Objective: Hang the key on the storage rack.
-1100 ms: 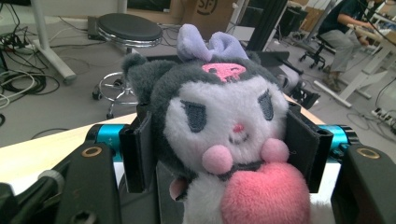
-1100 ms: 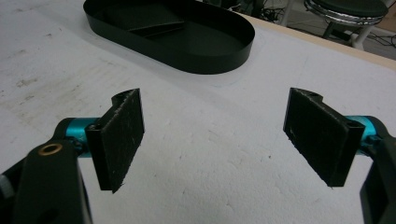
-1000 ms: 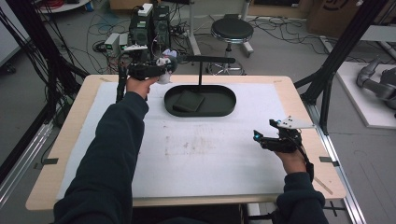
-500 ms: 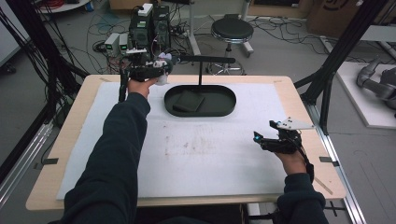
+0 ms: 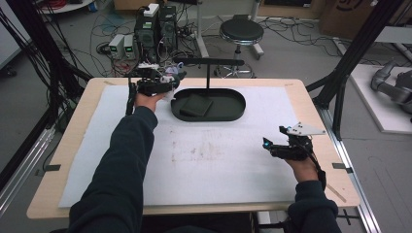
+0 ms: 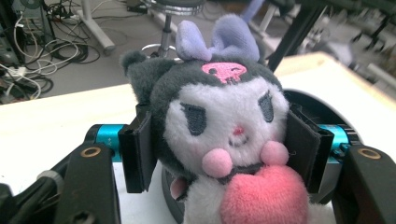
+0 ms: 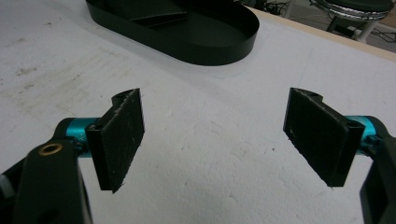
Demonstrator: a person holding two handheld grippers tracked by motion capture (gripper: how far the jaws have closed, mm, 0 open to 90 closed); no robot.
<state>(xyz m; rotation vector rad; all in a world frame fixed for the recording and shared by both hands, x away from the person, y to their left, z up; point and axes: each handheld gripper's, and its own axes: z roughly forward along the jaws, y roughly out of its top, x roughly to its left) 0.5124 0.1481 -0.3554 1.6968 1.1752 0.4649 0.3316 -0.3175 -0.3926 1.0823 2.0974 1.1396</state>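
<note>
Plush is what I have in the left gripper [image 6: 219, 149]: a small grey-and-white plush toy [image 6: 224, 135] with a lilac bow and a pink heart at its front. Its jaws are closed partway on the head, one pad pressed into each cheek, and the pile gives visibly under them. I judge it light, soft and squashy, not fragile, and unlikely to slip against the pads; the head is the firmest part to hold, while the bow and ears would only stretch.

In the high view the toy [image 5: 171, 77] hangs just off the left end of the black oval tray [image 5: 233, 114], near that tray's far-left rim and above the white mat [image 5: 214, 160]. A dark flat pad [image 5: 196, 105] lies inside the tray, toward its left half, so it would sit under anything I lower there. A black T-shaped stand [image 5: 209, 68] rises at the tray's far edge, close enough that I'd mind its crossbar.

My right gripper [image 5: 272, 144] waits well apart from the tray, toward its near-right, jaws spread wide with nothing between them, bare mat below.
</note>
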